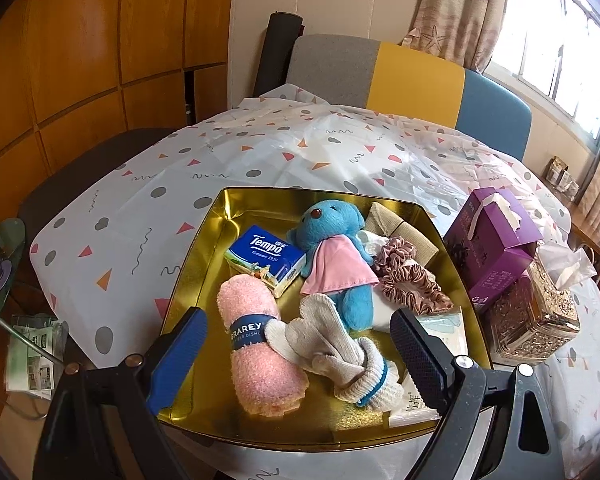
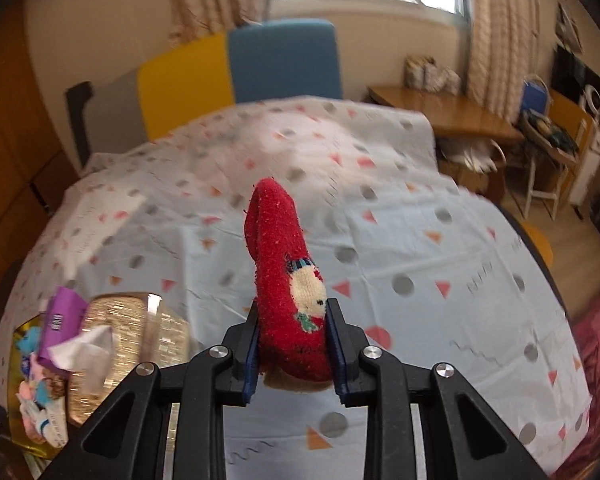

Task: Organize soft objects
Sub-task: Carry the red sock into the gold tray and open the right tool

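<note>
A gold tray (image 1: pixel 204 248) holds soft items: a blue teddy bear in a pink dress (image 1: pixel 332 252), a rolled pink towel (image 1: pixel 252 352), a white knit glove (image 1: pixel 340 352), a pink scrunchie (image 1: pixel 404 280) and a Tempo tissue pack (image 1: pixel 266 258). My left gripper (image 1: pixel 300 344) hovers open over the tray's near side, nothing between its fingers. In the right wrist view my right gripper (image 2: pixel 294 326) is shut on a red sock with a snowman face (image 2: pixel 288 280), lifted above the patterned tablecloth (image 2: pixel 440 240). The tray (image 2: pixel 24 332) shows at far left there.
A purple box (image 1: pixel 496 240) and a shiny gold tissue box (image 1: pixel 536 316) stand right of the tray. Chairs with grey, yellow and blue backs (image 1: pixel 412 80) line the table's far side. A wooden desk (image 2: pixel 440 112) and shelves stand beyond the table at right.
</note>
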A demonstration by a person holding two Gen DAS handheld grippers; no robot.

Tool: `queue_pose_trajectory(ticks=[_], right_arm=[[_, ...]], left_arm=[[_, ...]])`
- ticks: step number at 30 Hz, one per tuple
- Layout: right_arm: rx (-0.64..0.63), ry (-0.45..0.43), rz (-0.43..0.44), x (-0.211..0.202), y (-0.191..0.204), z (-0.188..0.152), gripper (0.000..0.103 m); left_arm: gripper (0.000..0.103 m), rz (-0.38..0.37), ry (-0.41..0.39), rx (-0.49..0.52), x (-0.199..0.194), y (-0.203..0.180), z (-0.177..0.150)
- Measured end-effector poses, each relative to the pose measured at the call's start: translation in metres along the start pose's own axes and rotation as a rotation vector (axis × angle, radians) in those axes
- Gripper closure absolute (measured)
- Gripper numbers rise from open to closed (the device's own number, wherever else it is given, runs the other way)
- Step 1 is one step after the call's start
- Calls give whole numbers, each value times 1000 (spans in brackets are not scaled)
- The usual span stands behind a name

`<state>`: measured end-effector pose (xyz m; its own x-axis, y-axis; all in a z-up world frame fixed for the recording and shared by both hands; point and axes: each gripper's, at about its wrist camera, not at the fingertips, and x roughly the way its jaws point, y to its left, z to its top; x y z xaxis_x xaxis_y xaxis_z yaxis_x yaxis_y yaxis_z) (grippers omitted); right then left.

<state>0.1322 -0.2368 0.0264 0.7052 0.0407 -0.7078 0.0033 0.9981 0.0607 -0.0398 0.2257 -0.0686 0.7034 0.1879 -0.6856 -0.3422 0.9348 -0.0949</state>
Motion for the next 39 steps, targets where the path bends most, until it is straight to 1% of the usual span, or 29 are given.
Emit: queue_pose_trajectory(ticks=[3, 5, 9, 11, 14, 17, 19, 22, 24, 26, 28, 29, 31, 33, 34, 36, 38, 39], right_arm=[[-78, -60, 61, -22, 36, 11, 75], [-150, -99, 130, -40, 65, 13, 75], [-337, -126, 257, -63, 133, 0, 75], [-416, -101, 324, -65, 167, -14, 75], [-496, -42, 410, -60, 210, -37, 75], [-557, 33, 457, -44, 245, -63, 75], [-587, 100, 495, -31, 266, -81, 75], [-628, 164, 516, -13, 292, -105, 75], [-633, 228, 533, 1, 303, -119, 75], [-668, 293, 542, 11, 314, -137, 75], [-703, 315, 523, 19, 323, -149, 75], [-689, 317, 518, 22, 324, -151, 75], [-623, 308, 536, 27, 328, -145, 75], [-612, 289, 543, 34, 337, -144, 75], [-620, 293, 538, 40, 344, -146, 75], [-631, 329, 539, 55, 359, -151, 75], [-650, 368, 517, 75, 375, -161, 75], [-659, 386, 505, 82, 383, -160, 75]], left_arm=[[10, 7, -2, -5, 0, 3, 0], [10, 16, -3, -10, 1, 5, 0], [10, 35, -6, -11, 1, 11, -1], [10, 45, -4, -13, 2, 15, -2], [10, 63, -9, -22, 1, 20, -3], [10, 72, -19, -34, -2, 26, -2], [10, 80, -26, -39, -4, 29, -2], [10, 89, -28, -49, -5, 35, -1], [10, 92, -26, -53, -5, 38, -2], [10, 89, -19, -68, -3, 43, -3], [10, 96, -25, -89, -4, 49, -3], [10, 101, -32, -100, -5, 52, -4], [10, 113, -38, -118, -7, 59, -4], [10, 129, -45, -132, -9, 65, -3], [10, 137, -48, -139, -10, 69, -3], [10, 149, -48, -150, -11, 75, -5], [10, 156, -42, -161, -11, 79, -6], [10, 156, -36, -167, -11, 82, -8]])
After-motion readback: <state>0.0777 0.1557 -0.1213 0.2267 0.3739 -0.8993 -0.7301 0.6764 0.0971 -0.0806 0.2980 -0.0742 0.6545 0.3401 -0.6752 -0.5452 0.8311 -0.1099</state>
